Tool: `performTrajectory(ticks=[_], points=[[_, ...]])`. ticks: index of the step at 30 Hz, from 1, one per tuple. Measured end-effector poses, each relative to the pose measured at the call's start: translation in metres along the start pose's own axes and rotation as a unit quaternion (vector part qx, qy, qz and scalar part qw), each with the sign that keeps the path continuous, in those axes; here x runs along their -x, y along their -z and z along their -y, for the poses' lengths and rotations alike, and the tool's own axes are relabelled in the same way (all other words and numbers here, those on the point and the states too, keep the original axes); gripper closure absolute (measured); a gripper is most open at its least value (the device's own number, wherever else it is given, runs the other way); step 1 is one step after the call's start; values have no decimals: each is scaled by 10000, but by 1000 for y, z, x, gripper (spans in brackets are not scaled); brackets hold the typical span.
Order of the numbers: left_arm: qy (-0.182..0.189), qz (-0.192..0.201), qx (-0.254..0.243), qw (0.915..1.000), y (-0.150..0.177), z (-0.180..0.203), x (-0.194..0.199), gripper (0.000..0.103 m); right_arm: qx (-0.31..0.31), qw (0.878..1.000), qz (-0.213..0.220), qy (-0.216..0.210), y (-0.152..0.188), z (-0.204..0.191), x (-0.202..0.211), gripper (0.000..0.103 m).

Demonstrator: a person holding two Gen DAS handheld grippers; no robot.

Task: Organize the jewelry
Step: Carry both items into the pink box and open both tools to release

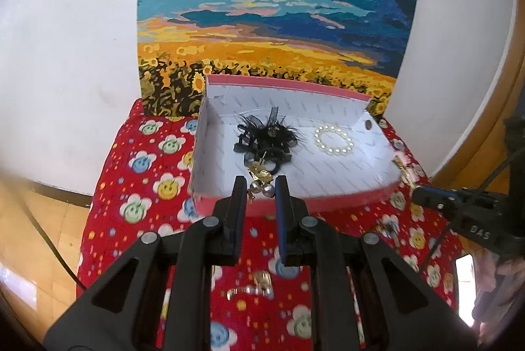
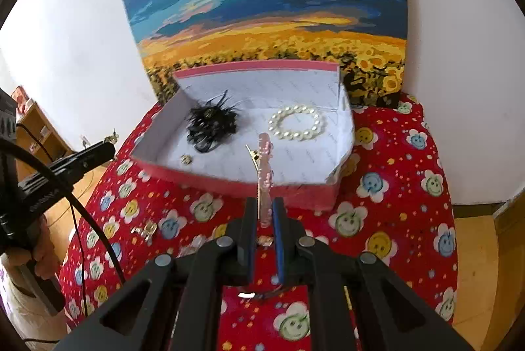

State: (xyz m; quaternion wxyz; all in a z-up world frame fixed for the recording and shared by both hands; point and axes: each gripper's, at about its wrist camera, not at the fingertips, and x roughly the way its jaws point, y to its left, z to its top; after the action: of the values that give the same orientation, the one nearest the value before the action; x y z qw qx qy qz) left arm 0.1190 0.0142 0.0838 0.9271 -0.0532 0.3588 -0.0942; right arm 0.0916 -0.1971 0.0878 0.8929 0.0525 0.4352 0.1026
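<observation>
A painting (image 1: 275,6) leaned on the wall behind the bench (image 1: 137,186), which wore a red cloth w/ smiley flowers. On it sat a pink box (image 1: 328,203), open, white-lined, its back wall just in front of the painting.

Inside the box: a black feathery hair piece (image 1: 265,137) left of centre, a pearl bracelet (image 1: 334,141) well to its right, and, in the right wrist view, a small gold bit (image 2: 186,159) near the front-left corner.

Left gripper (image 1: 261,186) was clenched on an earring (image 1: 261,178), gold leaf w/ two grey pearls hanging between the jaws, held at about the box's near rim. Right gripper (image 2: 265,209) was clenched on a pink hair clip (image 2: 265,167), beaded, its metal prong sticking up and forward, also just short of the front wall.

Loose pieces were left on the cloth: gold items (image 1: 259,283) in front of the box, and another gold bit (image 2: 146,231) to the left in the right wrist view.

Step in hand, by the look of it: carrying both pieces to the box, approx. mid-task since several items were in and several not. Next move likely calls for clearing the front wall, then releasing each over bare lining — earring clear of the feathers so it doesn't snag, clip short of the bracelet.
</observation>
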Motion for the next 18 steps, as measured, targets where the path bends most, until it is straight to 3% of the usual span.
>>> performTrajectory(ticks=[18], points=[[-228,-380,-8,9990,-14,-2,-90,94,-218,9991,-224,280,-35,34,-47,92]])
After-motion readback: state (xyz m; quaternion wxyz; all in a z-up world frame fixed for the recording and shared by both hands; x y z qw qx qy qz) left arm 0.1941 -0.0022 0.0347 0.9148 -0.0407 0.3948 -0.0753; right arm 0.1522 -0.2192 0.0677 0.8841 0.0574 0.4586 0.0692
